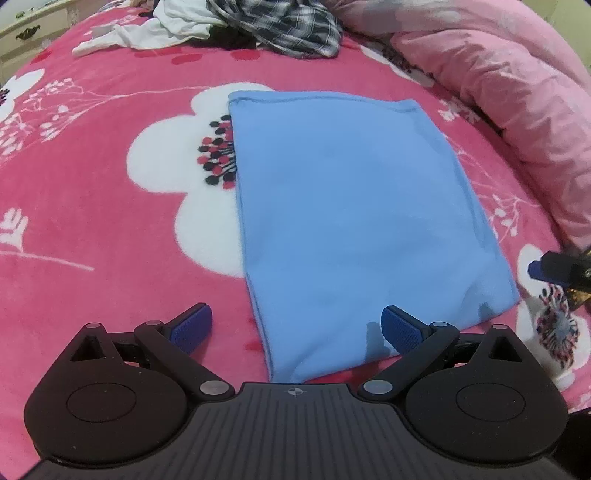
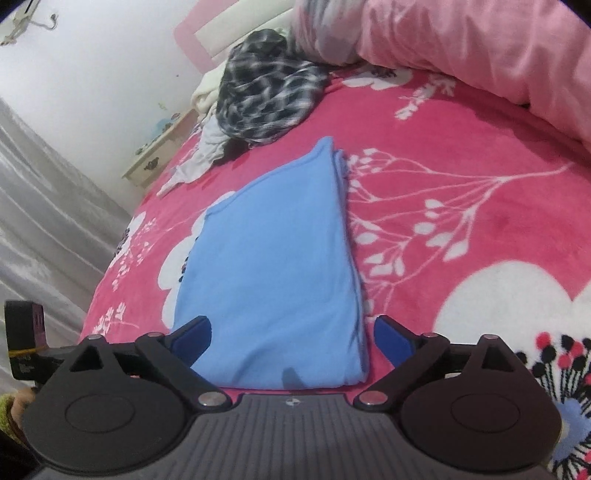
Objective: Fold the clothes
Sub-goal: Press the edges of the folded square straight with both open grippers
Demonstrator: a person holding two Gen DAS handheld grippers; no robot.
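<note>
A light blue garment [image 1: 351, 221] lies folded into a flat rectangle on the pink flowered blanket [image 1: 92, 184]. It also shows in the right wrist view [image 2: 273, 266]. My left gripper [image 1: 297, 328] is open and empty, just above the garment's near left corner. My right gripper [image 2: 291, 338] is open and empty at the garment's near edge, its fingers either side of it. The right gripper's fingertip [image 1: 535, 267] shows at the right edge of the left wrist view. Part of the left gripper [image 2: 26, 343] shows at the left of the right wrist view.
A heap of unfolded clothes lies at the far end: a black and white plaid shirt [image 1: 288, 26] and a white garment [image 1: 155, 31]. A pink quilt [image 1: 517, 92] is bunched along the right. A cream bedside cabinet [image 2: 155, 158] stands beyond the bed's left edge.
</note>
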